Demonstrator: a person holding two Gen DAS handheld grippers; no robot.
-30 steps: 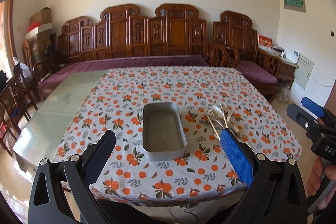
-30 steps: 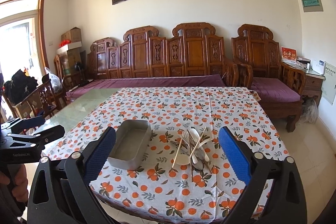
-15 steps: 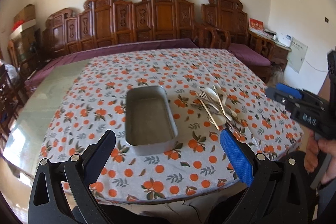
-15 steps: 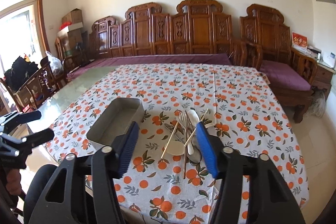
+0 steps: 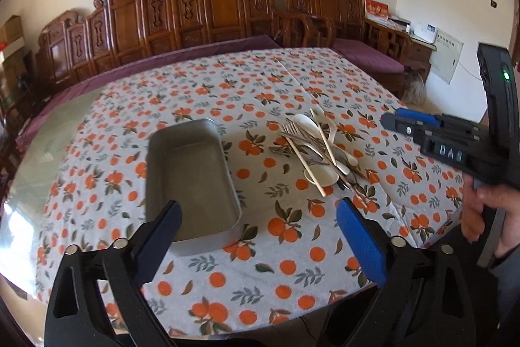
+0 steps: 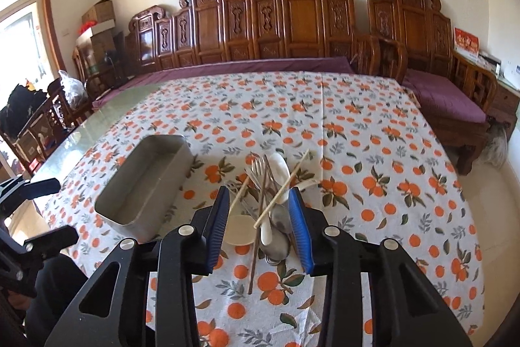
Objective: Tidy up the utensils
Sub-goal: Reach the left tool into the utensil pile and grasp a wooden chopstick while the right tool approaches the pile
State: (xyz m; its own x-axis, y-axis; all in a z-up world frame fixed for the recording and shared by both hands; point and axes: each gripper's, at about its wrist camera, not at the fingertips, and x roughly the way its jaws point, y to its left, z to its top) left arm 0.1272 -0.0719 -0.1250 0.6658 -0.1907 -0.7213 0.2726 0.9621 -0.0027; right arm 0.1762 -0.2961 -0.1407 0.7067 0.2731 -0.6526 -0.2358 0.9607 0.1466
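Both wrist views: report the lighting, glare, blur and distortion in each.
Left wrist view: strong fisheye bending with dark corner vignette; daylight glare on the bare glass tabletop at left; the rectangular grey metal tray looks sharp. Right wrist view: same barrel warp; the bright window at left is overexposed; the pile of metal and white utensils is crisp, with no motion blur.
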